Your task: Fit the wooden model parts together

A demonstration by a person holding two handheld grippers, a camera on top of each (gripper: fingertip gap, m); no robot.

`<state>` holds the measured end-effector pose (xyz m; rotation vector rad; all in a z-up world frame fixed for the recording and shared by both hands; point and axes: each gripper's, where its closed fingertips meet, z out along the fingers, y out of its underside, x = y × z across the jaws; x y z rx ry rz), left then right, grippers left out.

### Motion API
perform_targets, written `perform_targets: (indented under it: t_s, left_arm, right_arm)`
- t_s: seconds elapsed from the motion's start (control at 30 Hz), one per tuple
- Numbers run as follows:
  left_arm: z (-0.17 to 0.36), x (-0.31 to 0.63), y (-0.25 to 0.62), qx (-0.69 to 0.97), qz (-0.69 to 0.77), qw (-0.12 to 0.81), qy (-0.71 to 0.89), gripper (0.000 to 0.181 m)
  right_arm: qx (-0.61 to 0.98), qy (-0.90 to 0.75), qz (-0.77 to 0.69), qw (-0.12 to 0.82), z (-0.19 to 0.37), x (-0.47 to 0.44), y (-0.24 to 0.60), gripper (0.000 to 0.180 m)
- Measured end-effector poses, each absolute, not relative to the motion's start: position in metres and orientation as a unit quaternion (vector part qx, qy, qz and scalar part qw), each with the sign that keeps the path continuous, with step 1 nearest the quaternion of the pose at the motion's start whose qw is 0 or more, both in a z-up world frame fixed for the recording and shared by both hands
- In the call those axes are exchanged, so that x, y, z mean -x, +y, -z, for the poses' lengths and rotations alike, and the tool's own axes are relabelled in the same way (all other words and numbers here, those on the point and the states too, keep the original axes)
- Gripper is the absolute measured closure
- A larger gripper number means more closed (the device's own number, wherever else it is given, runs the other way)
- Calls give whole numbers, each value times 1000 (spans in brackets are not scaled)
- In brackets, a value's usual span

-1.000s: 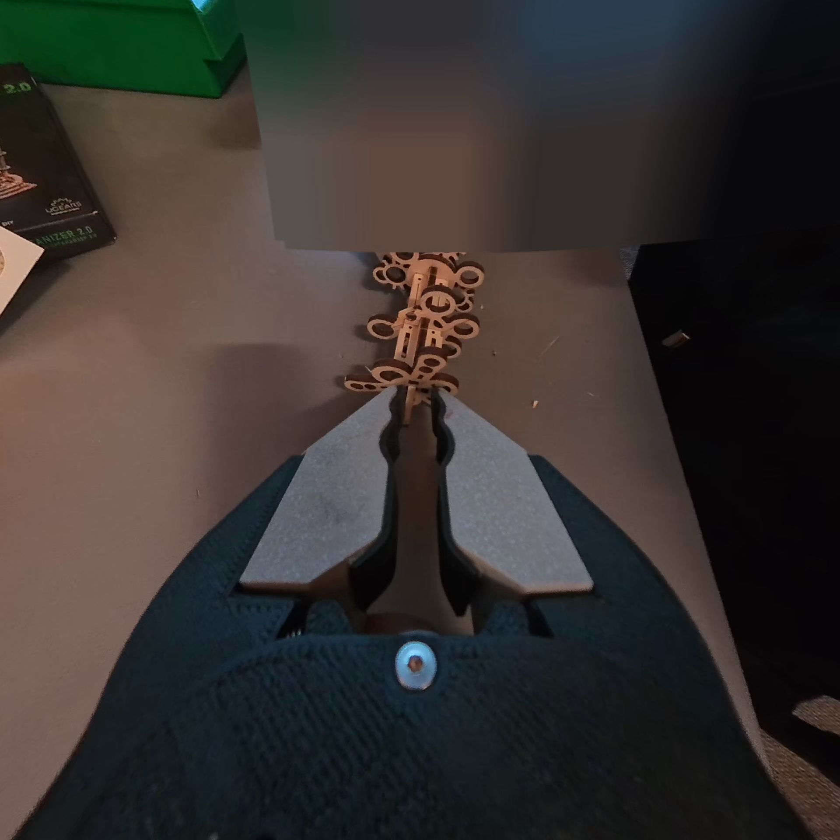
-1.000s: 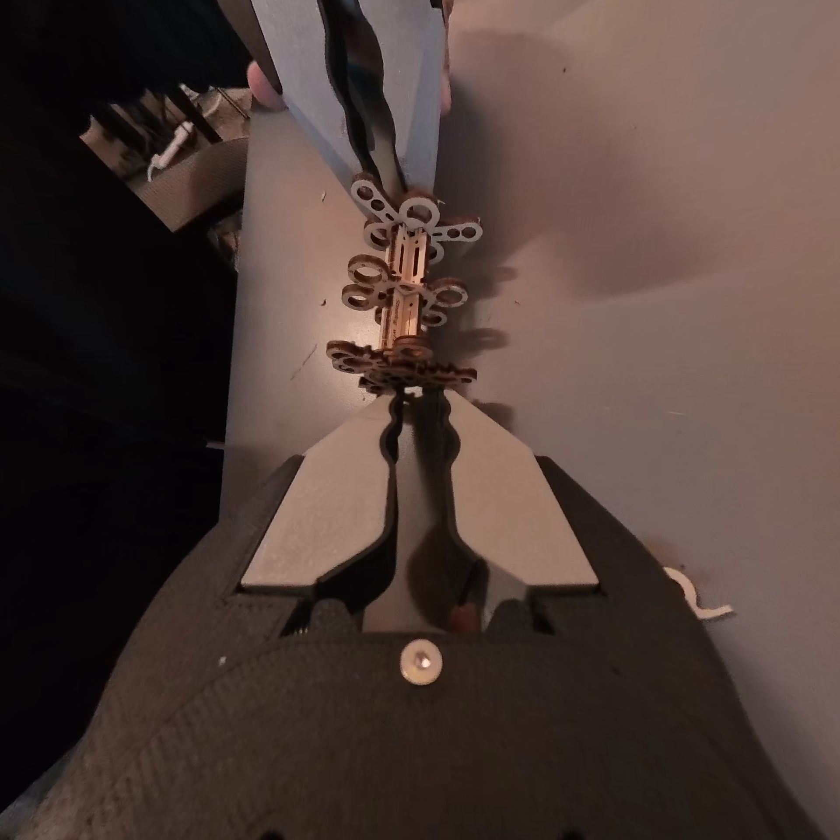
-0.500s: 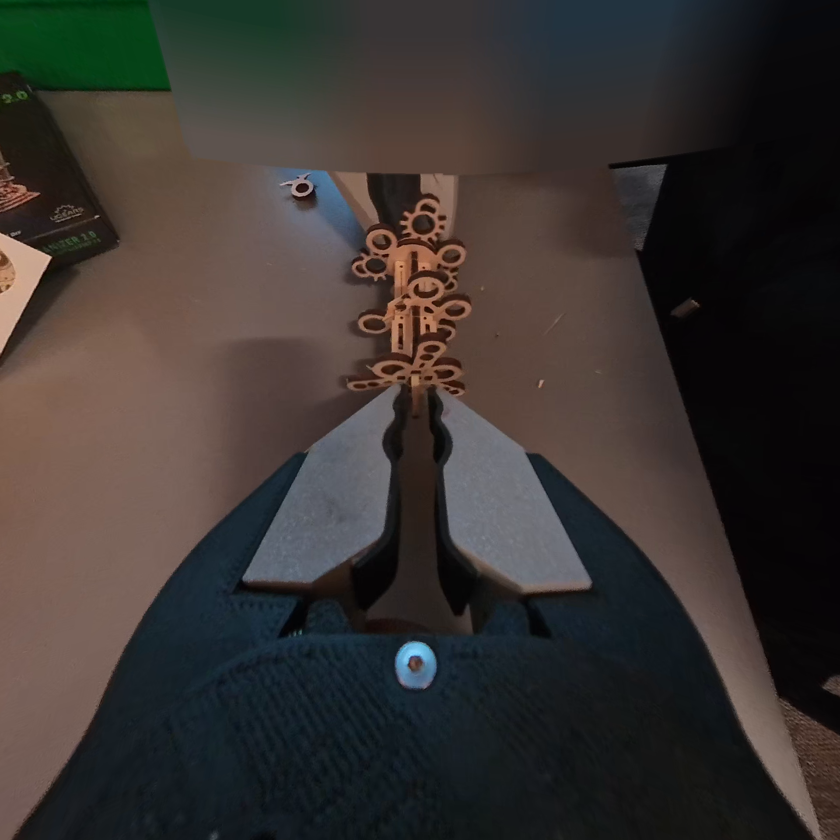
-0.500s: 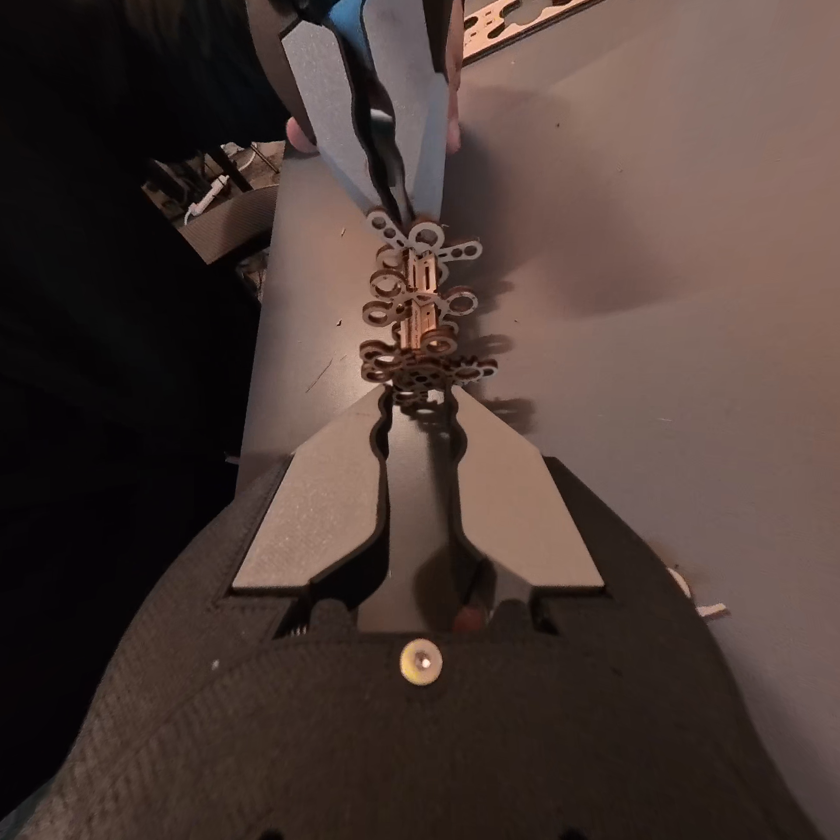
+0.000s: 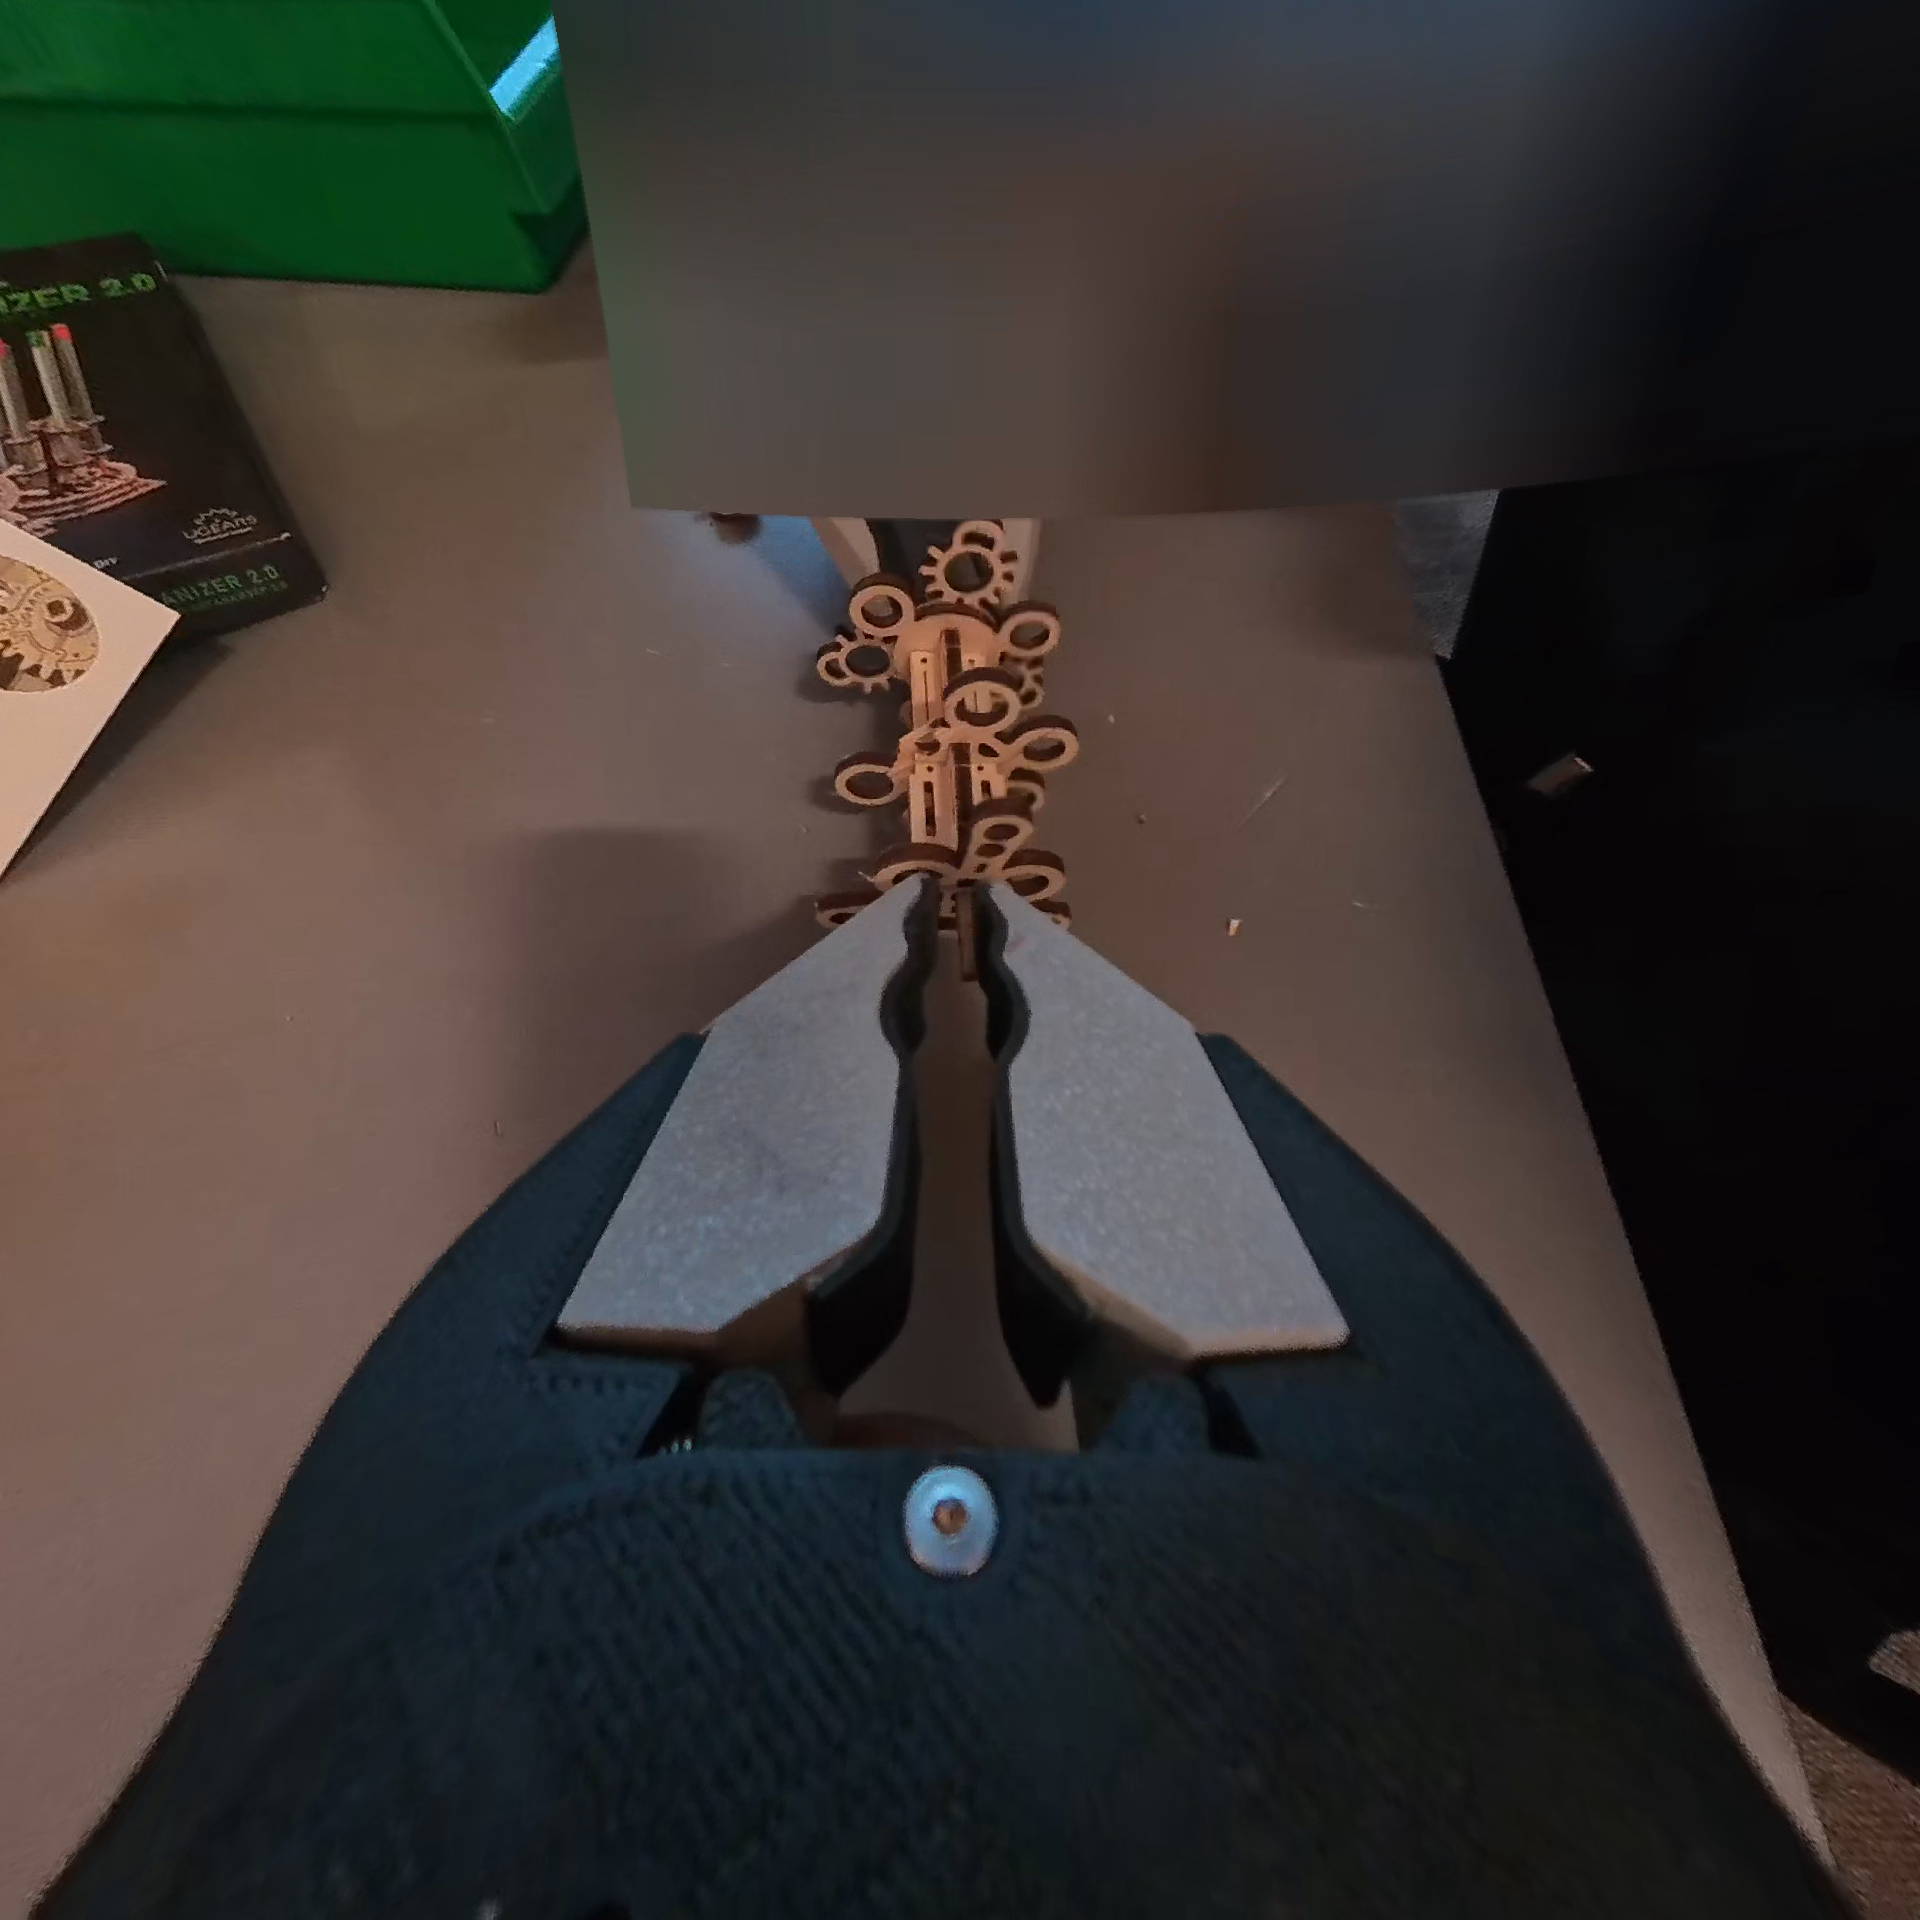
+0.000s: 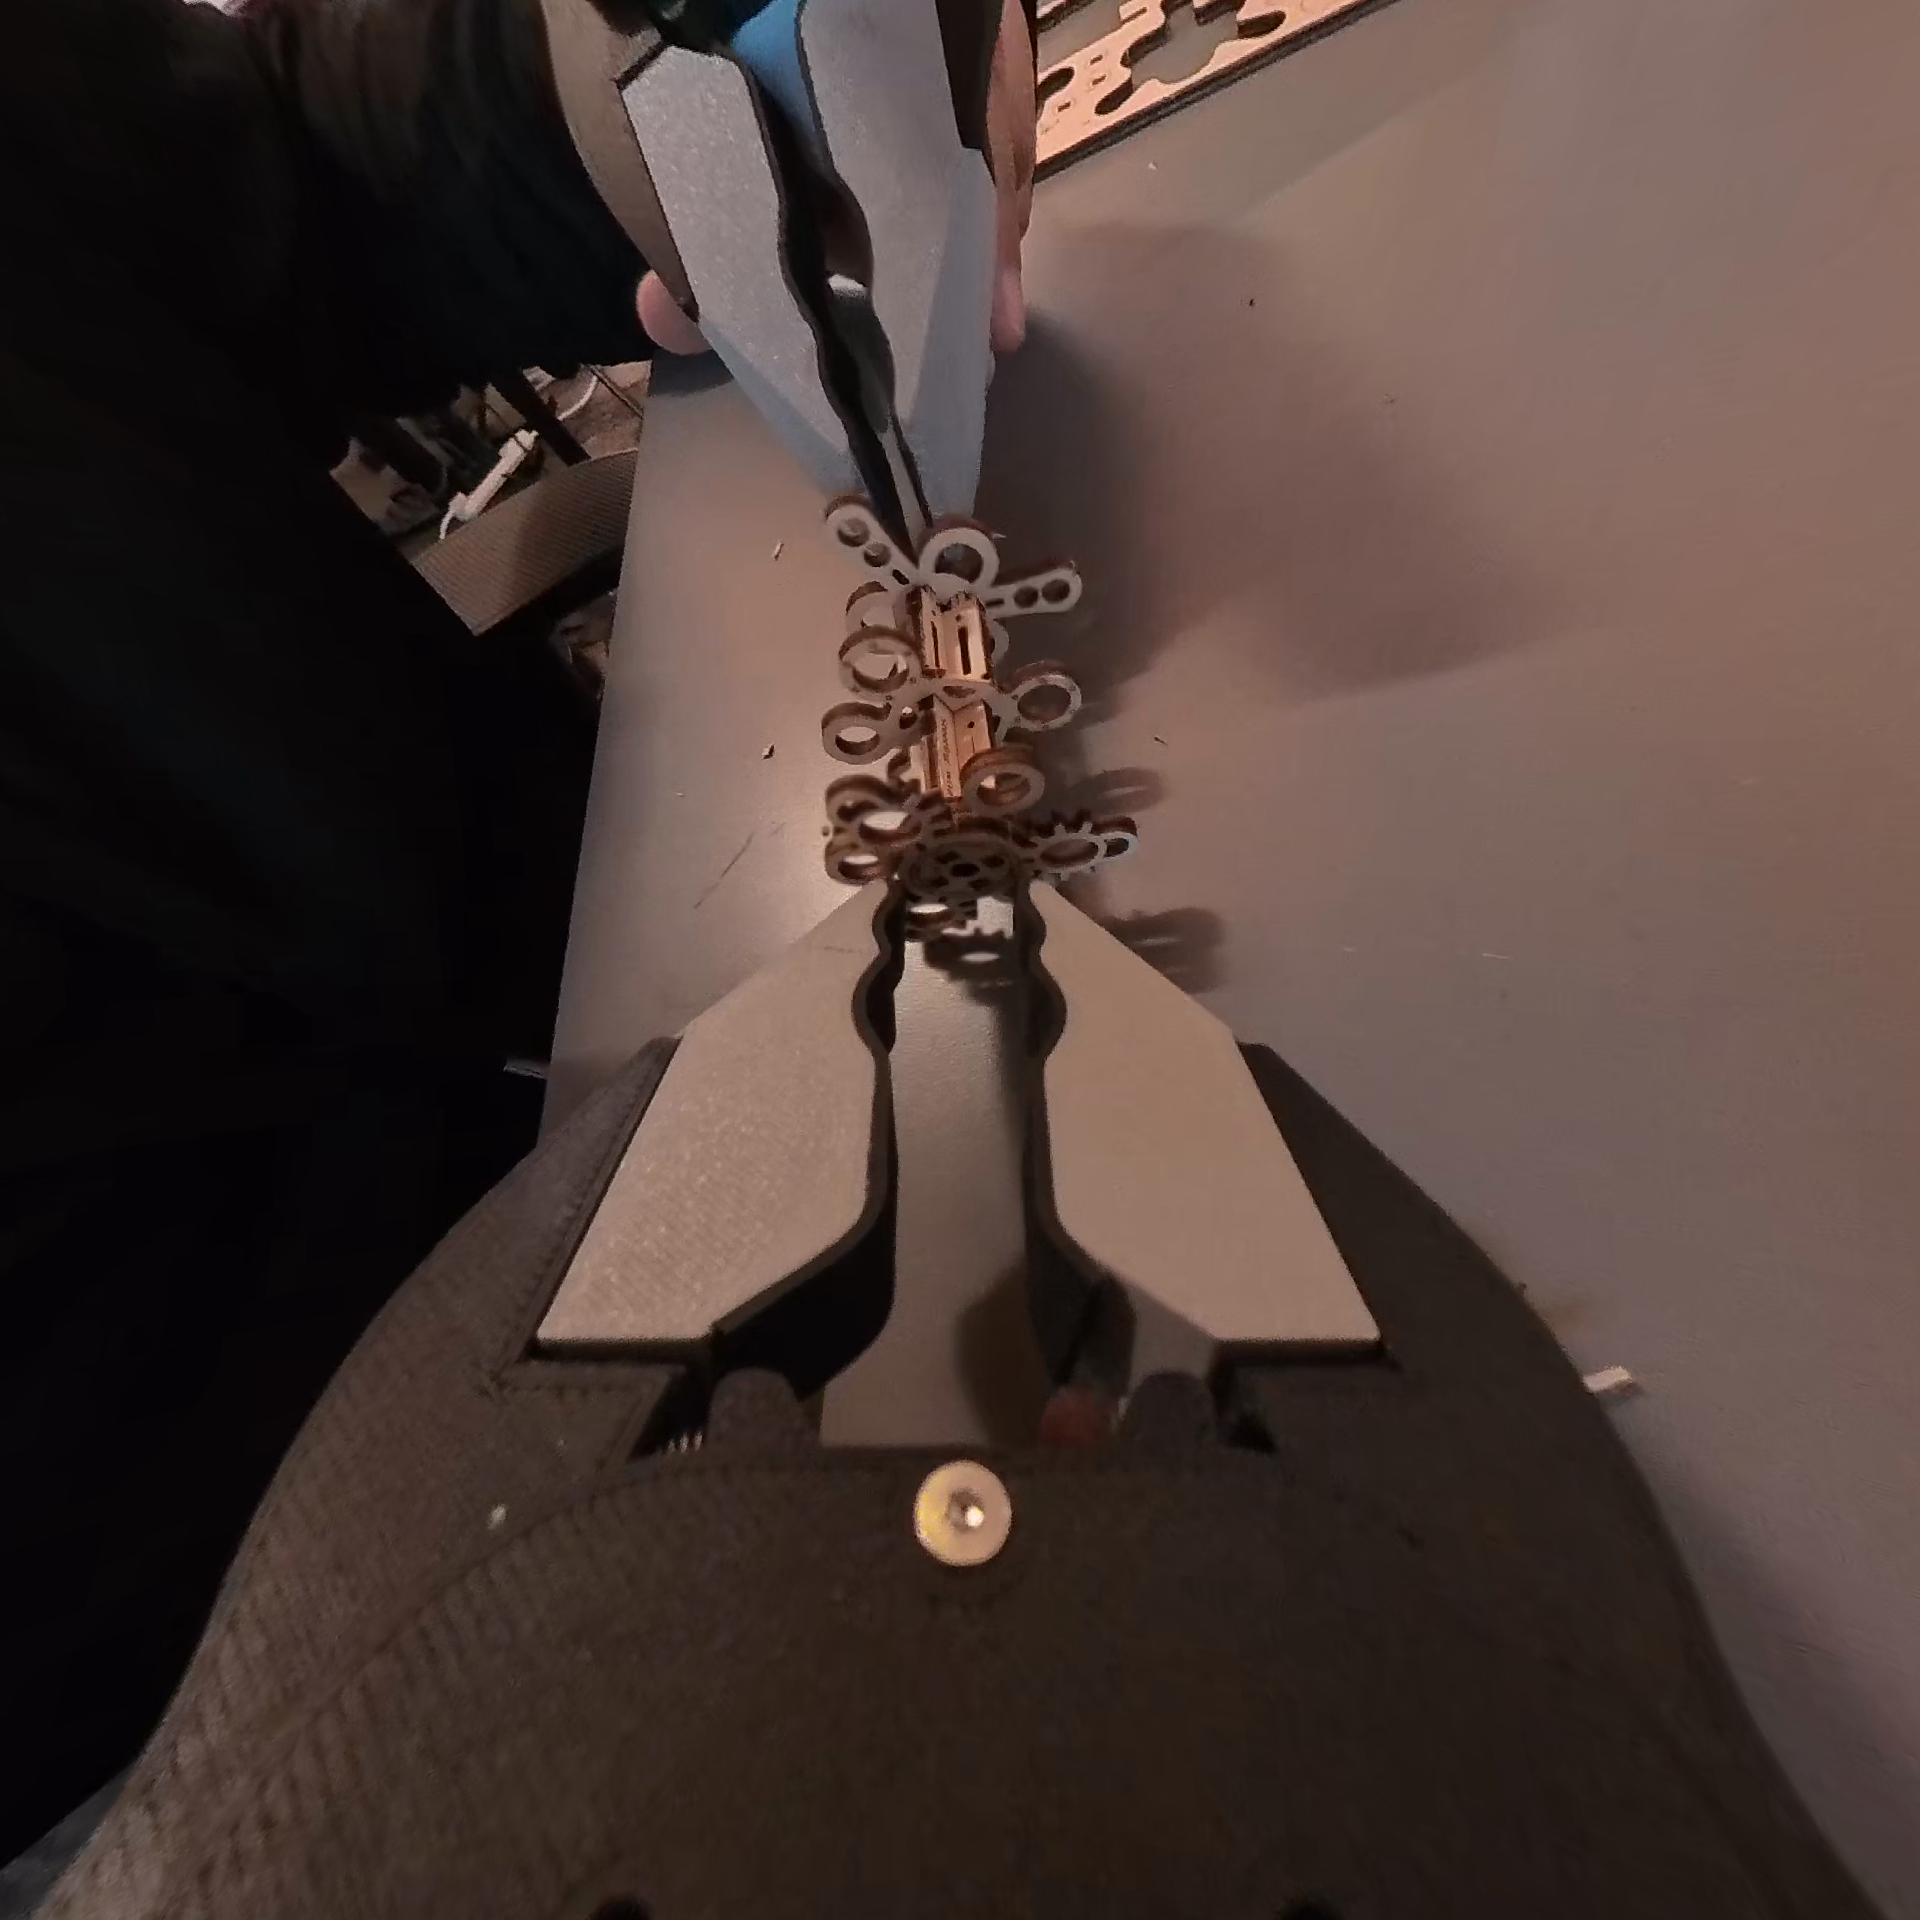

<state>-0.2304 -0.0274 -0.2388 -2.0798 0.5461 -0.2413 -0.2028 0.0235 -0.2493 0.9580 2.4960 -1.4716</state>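
Observation:
The wooden model (image 5: 951, 748) is a slim laser-cut column with gear and ring plates along it. It is held level above the grey table (image 5: 416, 935) between both grippers. My left gripper (image 5: 956, 909) is shut on the near end stub. My right gripper (image 6: 961, 914) holds the opposite end, its jaws partly closed around the end gear plate (image 6: 966, 862). The model also shows in the right wrist view (image 6: 951, 707), with the left gripper (image 6: 899, 499) at its far end. The right gripper's fingers (image 5: 847, 545) are mostly hidden by a blurred patch.
A green bin (image 5: 260, 135), a black kit box (image 5: 135, 436) and a white printed sheet (image 5: 52, 675) lie at the far left. A cut-out wooden parts sheet (image 6: 1174, 62) lies at the back. The table edge (image 5: 1507, 935) drops off close beside the model. There is about 7 cm between the tips of the two grippers.
The right gripper's jaws stand a little wider than a second ago. The model and both grippers have shifted and tilted slightly. The left grip is unchanged.

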Motion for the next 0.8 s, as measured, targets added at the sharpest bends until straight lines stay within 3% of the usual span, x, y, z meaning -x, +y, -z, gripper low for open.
perform_targets:
  t_s: [0.47, 0.8]
  left_arm:
    - [240, 228, -25, 846, 93, 473, 227, 175]
    - [239, 238, -40, 853, 62, 482, 190, 162]
  right_arm:
    - [-299, 825, 479, 28, 249, 205, 30, 167]
    - [-320, 818, 478, -5, 248, 215, 53, 154]
